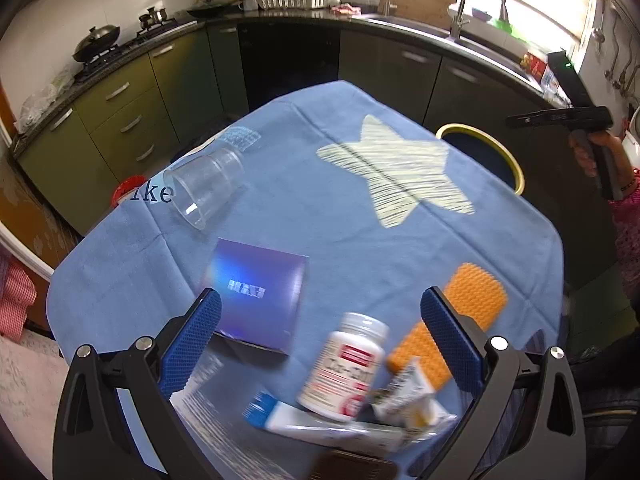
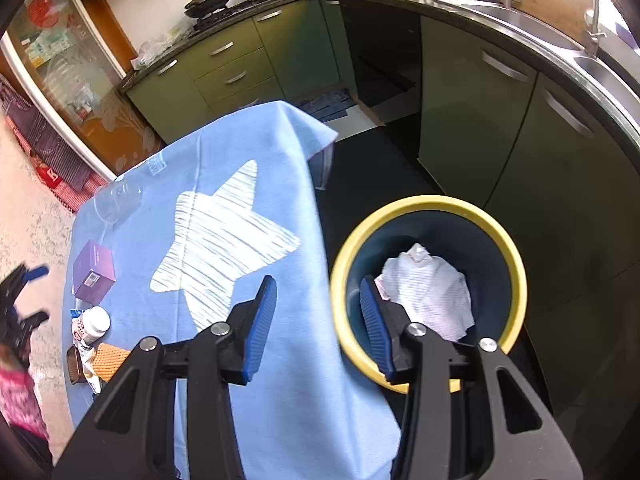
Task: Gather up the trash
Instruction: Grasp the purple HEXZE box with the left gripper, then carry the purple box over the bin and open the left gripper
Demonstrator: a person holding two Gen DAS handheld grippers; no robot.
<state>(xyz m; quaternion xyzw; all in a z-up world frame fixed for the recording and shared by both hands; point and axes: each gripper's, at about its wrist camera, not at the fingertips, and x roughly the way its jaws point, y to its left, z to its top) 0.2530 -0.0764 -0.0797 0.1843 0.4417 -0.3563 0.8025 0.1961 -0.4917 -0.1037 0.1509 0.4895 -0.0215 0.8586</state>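
Blue cloth table [image 1: 360, 232], crumpled white tissue [image 2: 430, 292], yellow-rimmed bin [image 2: 516, 272]

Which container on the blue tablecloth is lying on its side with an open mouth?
The clear plastic cup, near the cloth's far left edge. The white pill bottle is capped, and the purple box is closed.

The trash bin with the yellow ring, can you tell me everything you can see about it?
The trash bin is round, with a bright yellow rim and dark blue inner walls that look like plastic. It stands upright and open on the dark kitchen floor, right beside the table with the blue star tablecloth. Inside lies a crumpled white tissue. The right gripper hangs open above its near edge, holding nothing. From the left wrist camera, only part of its rim peeks past the table's far side.
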